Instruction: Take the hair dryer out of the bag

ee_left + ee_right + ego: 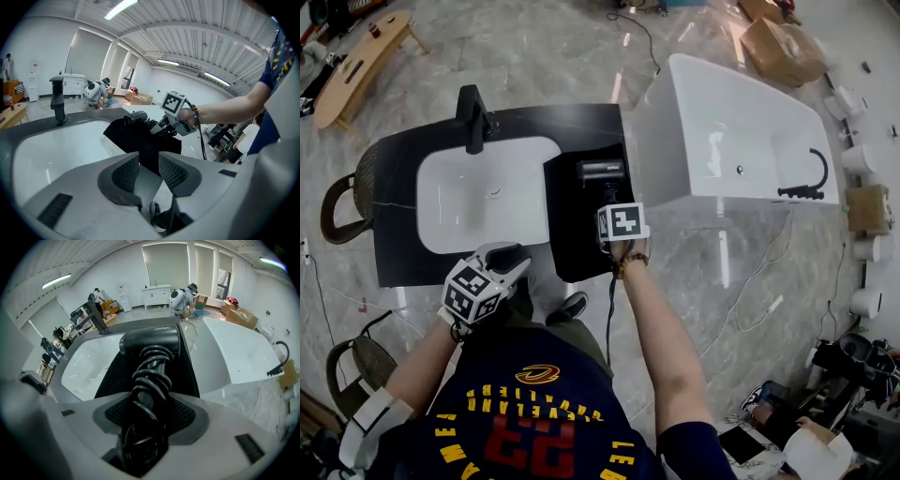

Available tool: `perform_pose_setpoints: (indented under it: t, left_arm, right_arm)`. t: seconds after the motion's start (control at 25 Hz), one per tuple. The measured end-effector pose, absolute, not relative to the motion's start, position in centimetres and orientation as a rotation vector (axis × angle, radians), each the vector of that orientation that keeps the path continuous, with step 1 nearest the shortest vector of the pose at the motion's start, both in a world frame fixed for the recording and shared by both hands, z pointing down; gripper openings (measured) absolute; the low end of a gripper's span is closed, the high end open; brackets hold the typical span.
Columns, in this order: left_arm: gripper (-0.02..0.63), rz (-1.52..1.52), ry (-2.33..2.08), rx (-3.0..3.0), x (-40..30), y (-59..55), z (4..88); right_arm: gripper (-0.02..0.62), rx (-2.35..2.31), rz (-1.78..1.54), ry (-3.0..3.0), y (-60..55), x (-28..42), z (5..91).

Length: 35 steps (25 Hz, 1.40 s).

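- I count one hair dryer point(150, 341), black. It sits over the far end of the one black bag point(581, 239), outside it. I cannot tell if it rests on the cloth or hangs just clear.
- My right gripper point(149, 411) has its two fingers point(185, 416) closed on the dryer's handle. One coiled cord point(152, 369) is wound round that handle.
- My left gripper point(146, 164) is at the near edge of the bench point(403, 253). Its two fingers point(124, 173) stand a little apart and clamp nothing. A corner of the bag shows in the gap, beyond them.
- The bag lies flat on the right part of the dark bench, just beside the single white sink point(478, 197).
- One black faucet point(473, 117) stands at the sink's far rim.
- One white bathtub point(741, 141) stands to the right of the bench, with one black tap point(806, 183) on its edge.
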<state>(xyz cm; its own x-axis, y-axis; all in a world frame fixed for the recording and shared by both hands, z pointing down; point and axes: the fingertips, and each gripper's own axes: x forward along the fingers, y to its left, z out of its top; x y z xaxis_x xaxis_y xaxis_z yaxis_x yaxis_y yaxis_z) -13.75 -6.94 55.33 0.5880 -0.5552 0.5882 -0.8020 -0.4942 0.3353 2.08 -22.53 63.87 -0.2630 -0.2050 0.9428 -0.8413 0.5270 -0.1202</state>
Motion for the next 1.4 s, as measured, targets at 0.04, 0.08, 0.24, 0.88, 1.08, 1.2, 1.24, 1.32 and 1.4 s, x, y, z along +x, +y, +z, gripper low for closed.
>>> perform_pose_setpoints:
  t: [0.04, 0.08, 0.24, 0.88, 1.08, 1.2, 1.24, 1.32, 1.4]
  left_arm:
    - [0.128, 0.547, -1.074, 2.226, -13.9, -6.9, 55.4]
    - [0.128, 0.547, -1.074, 2.224, -13.9, -6.8, 55.5]
    - [0.129, 0.547, -1.073, 2.221, -14.0, -6.5, 55.5]
    - [0.128, 0.560, -1.249, 2.157, -19.7, -8.0, 55.1]
    - [0.129, 0.541, -1.319, 2.128, -22.1, -8.5, 54.7]
    - [0.128, 0.531, -1.341, 2.128, -22.8, -9.0, 54.1]
    - [0.127, 0.528, -1.346, 2.131, -22.9, -9.2, 53.9]
    - [0.128, 0.520, -1.358, 2.145, -22.9, -9.7, 53.1]
    - [0.127, 0.509, -1.382, 2.177, -22.7, -10.3, 51.7]
  right_arm:
    - [0.233, 0.877, 0.791, -1.760, -22.6, 2.0, 64.1]
    - [0.233, 0.877, 0.791, -1.759, -22.6, 2.0, 64.3]
    - [0.233, 0.868, 0.794, -1.762, -22.4, 2.0, 64.6]
    - [0.235, 0.878, 0.801, -1.773, -21.8, 2.2, 65.8]
    - [0.236, 0.957, 0.789, -1.852, -22.6, 2.5, 63.1]
    - [0.236, 1.009, 0.767, -1.915, -22.7, 3.0, 60.5]
    - [0.236, 1.033, 0.769, -1.942, -22.6, 3.3, 59.4]
    - [0.236, 1.080, 0.792, -2.004, -22.1, 3.8, 57.0]
    - [0.235, 1.116, 0.832, -2.086, -21.3, 4.0, 54.5]
